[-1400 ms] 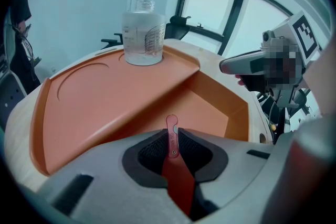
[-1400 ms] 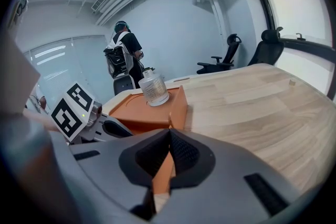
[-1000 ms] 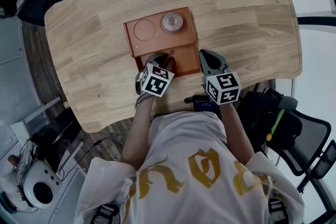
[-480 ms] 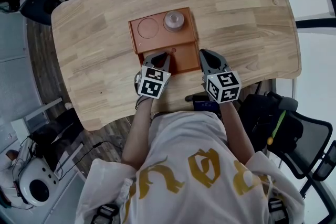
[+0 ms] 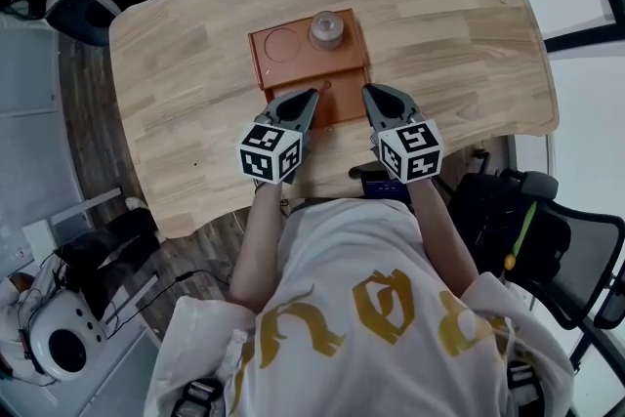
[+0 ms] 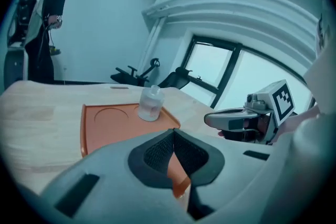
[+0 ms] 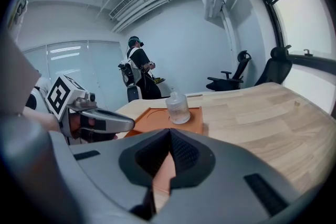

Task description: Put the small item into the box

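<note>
Your left gripper (image 5: 312, 95) has drawn back from the box (image 5: 259, 63), jaws clenched on nothing | small item (image 5: 325, 84) lies in its near compartment | clear bottle (image 5: 326, 29) stands in far right recess | your right gripper (image 5: 368, 91) clenched, empty, just beside the box.

Right gripper (image 7: 169, 134) closed, nothing held
</note>
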A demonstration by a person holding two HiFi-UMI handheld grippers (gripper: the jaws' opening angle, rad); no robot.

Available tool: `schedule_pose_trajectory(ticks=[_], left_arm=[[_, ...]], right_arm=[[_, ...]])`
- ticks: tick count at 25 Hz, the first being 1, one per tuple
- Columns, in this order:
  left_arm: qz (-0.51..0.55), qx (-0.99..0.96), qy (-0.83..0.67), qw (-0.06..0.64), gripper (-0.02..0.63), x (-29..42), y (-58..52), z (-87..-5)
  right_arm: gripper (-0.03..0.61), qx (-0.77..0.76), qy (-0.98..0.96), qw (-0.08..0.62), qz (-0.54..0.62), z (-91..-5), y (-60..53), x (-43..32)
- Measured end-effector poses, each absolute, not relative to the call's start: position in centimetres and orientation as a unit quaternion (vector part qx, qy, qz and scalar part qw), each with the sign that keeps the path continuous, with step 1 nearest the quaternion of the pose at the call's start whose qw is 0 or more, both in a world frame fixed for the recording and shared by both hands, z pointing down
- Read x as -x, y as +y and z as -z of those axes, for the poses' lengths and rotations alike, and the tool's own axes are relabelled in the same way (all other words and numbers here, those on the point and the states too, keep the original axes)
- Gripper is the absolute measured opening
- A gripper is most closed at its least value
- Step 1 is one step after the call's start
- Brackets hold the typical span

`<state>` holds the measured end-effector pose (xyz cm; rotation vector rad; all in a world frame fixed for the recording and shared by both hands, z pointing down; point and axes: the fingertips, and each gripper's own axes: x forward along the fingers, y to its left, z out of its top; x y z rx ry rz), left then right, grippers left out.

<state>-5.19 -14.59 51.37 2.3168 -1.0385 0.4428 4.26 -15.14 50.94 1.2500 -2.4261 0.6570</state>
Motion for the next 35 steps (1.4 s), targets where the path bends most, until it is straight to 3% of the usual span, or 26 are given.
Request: schedule_pose_trajectory(ticks=[13,19,35], left_arm=[[-0.129,-0.857,-0.465,0.178,0.009,8.5,-11.8,-45.6],[-0.073,-0.845,-0.497,0.180,0.009,10.0,-10.2,-42.9],[-0.041,-0.831,-0.538,0.137,0.009,11.8,-8.2,-39.3]], right_arm=[[0.011,-0.447,-0.867,0.146,-0.166,-46.3,-12.1,-3.0],[0.011,-0.449,-0.872,0.137,-0.141,-44.4,-10.1,-2.7],[0.011,-0.478,-0.864,0.107,-0.117,-41.8,-8.9,-4.6]])
